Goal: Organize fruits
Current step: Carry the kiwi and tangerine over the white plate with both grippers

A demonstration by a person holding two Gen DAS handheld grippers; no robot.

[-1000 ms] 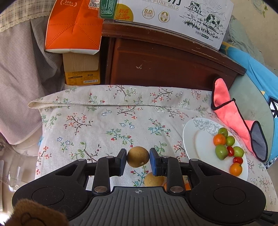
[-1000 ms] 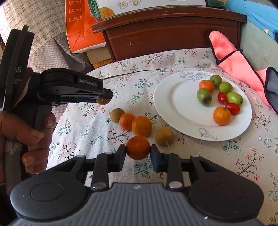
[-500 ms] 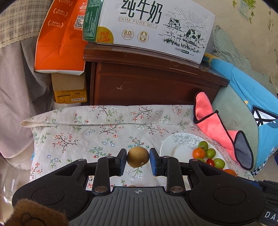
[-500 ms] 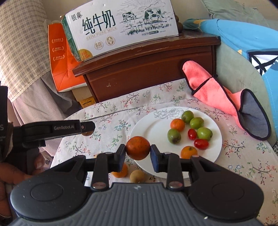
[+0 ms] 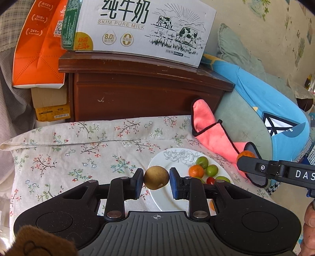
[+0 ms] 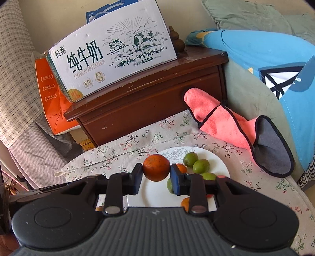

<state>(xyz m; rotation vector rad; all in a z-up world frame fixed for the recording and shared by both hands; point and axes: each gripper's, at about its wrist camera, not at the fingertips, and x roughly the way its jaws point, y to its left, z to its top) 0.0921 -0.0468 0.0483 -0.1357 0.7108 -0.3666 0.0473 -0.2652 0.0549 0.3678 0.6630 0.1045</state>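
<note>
Left hand-held gripper clamped a round, dull brown-green fruit, pale speck low on its skin, held above the near rim of the white plate. Right hand-held gripper clamped a glossy orange tangerine over the plate, beside green plums.

A lived-in room of a home, likely a bedroom. A dark wooden cabinet stands at the far edge of a surface covered with a flowered cloth, and a milk carton box sits on top of it, with an orange box at its left. Pillows and a blue cushion crowd the right edge, where a pink towel lies.
</note>
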